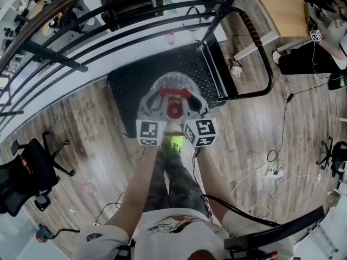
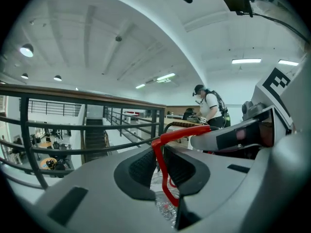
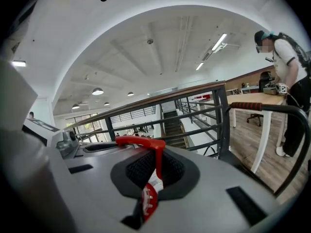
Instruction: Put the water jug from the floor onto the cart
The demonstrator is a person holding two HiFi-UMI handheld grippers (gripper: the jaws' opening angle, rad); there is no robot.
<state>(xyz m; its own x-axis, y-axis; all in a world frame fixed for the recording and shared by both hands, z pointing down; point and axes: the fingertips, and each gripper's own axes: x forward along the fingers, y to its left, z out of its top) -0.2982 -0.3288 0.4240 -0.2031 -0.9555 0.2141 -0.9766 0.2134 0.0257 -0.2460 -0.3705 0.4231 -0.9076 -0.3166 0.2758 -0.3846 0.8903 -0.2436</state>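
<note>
My left tool [image 2: 159,168] and right tool [image 3: 156,171] both clamp the water jug's [image 1: 174,82] red handle [image 1: 174,92], frame centre, over the cart [image 1: 130,85].

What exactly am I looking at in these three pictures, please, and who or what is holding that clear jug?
There is no robot here: a person holds a two-jaw gripper in each hand. The head view comes from a camera on the person's head, looking steeply down over their arms and legs at the wooden floor. The other two pictures come from cameras riding on each gripper, looking along its jaws. The cubes with square markers are parts of the grippers. The left gripper and right gripper are both shut on the red handle of a clear water jug, one from each side. The jug is over the black deck of a cart, beside a dark railing. I cannot tell whether it already rests on the deck.
</note>
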